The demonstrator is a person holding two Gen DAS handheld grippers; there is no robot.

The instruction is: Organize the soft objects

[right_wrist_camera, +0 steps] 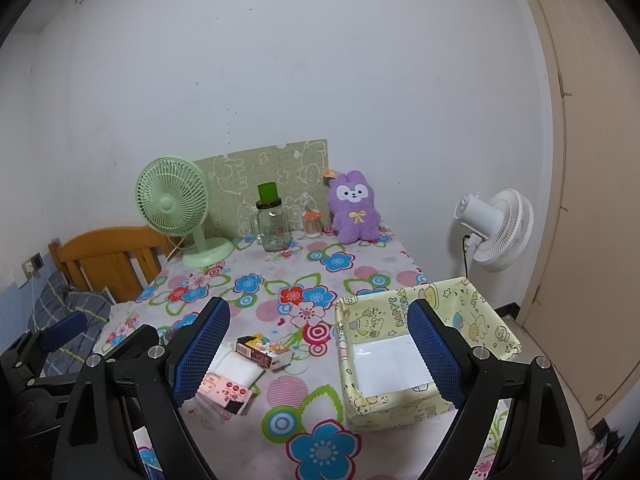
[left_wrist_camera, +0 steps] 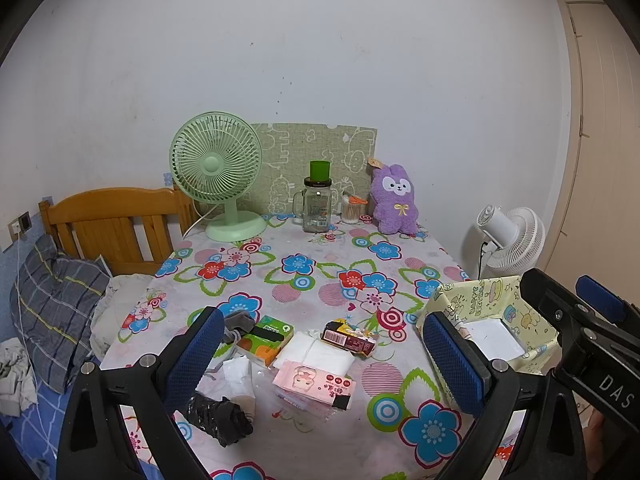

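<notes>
soft objects lie in a loose cluster on the flowered bench [left_wrist_camera: 320, 280], low and left of centre in the left wrist view: a pink tissue pack [left_wrist_camera: 314, 386], a white folded cloth [left_wrist_camera: 316, 354], a green and orange tissue pack [left_wrist_camera: 264, 338], a crumpled white tissue [left_wrist_camera: 240, 376], a grey sock [left_wrist_camera: 240, 322] and a dark bundled piece [left_wrist_camera: 220, 418] nearest the camera. a dark red and yellow packet [left_wrist_camera: 350, 338] sits just right of the white cloth. the yellow cartoon-print box [right_wrist_camera: 424, 344], open on top with a bare white floor, stands at the lower right of the right wrist view, apart from the cluster. the left gripper [left_wrist_camera: 320, 360] hovers over the cluster with its blue-padded fingers [left_wrist_camera: 192, 360] wide apart, holding nothing. the right gripper [right_wrist_camera: 320, 352] hangs between cluster and box, its fingers [right_wrist_camera: 434, 350] also spread and empty, the right one lying across the box in the picture. at the far edge, against the wall, stand a green fan [left_wrist_camera: 218, 176], a glass jar [left_wrist_camera: 316, 208] with a green cup on top, and a purple plush rabbit [left_wrist_camera: 394, 200].
</notes>
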